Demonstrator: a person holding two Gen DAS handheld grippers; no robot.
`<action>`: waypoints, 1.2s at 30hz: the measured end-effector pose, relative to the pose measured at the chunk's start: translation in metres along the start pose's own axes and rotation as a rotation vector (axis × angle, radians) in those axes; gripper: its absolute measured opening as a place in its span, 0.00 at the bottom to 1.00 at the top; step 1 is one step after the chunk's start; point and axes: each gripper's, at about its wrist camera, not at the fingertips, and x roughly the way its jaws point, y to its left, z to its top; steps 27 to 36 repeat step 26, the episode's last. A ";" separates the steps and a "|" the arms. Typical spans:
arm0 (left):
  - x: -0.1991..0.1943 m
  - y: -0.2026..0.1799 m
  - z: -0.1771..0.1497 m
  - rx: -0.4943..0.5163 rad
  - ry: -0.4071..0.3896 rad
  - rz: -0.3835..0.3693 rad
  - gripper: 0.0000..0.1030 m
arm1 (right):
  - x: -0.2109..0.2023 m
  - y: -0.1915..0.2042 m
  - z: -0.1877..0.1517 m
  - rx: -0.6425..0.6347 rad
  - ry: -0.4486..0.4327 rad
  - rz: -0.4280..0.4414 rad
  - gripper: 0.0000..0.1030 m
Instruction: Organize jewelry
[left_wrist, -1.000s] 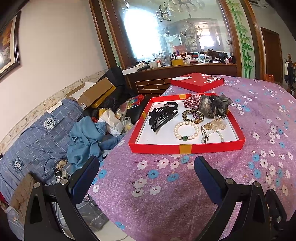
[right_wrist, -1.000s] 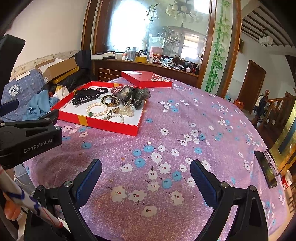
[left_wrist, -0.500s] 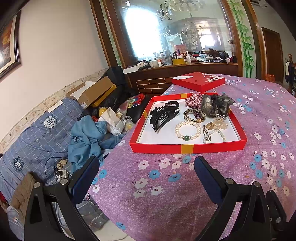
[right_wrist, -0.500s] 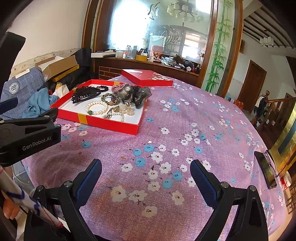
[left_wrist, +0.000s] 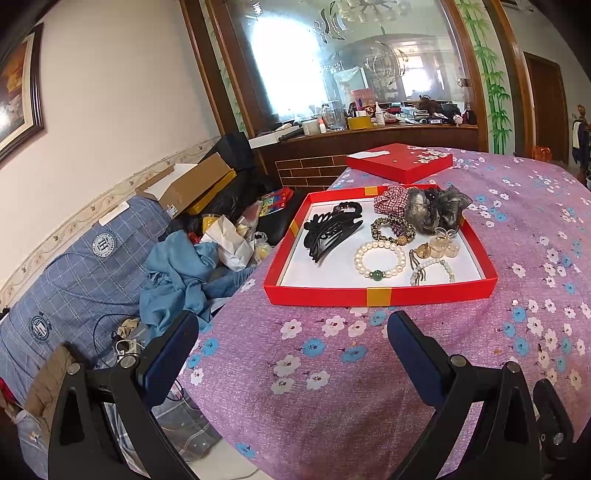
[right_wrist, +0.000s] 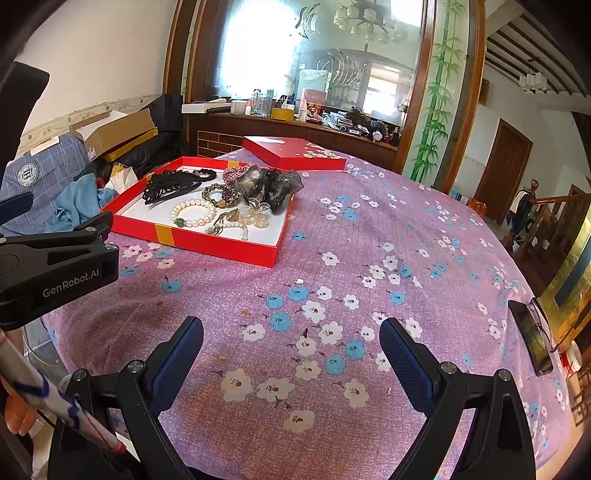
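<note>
Round table under purple floral cloth (right_wrist: 369, 240). Shallow red cardboard tray (left_wrist: 332, 295) sits near its far-left edge, red lid (left_wrist: 399, 162) behind it. In tray: black hair claw (left_wrist: 328, 232), white pearl bracelet (left_wrist: 378, 258). Left gripper (left_wrist: 291, 343) and right gripper (right_wrist: 291, 350) both spread wide, empty, above cloth.

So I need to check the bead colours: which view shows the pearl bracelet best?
The left wrist view: the pearl bracelet lies near, unobstructed, its green bead showing. In the right wrist view it appears smaller and farther off.
</note>
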 end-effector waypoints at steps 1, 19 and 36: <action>0.000 0.000 0.000 -0.001 0.000 0.000 0.99 | 0.000 0.000 0.001 0.000 0.001 0.000 0.95; 0.001 0.003 -0.001 -0.002 0.002 0.003 0.99 | 0.003 0.000 -0.003 -0.004 0.010 0.001 0.95; 0.003 0.012 -0.004 -0.013 0.027 0.029 0.99 | 0.005 -0.008 -0.003 0.032 0.014 0.008 0.95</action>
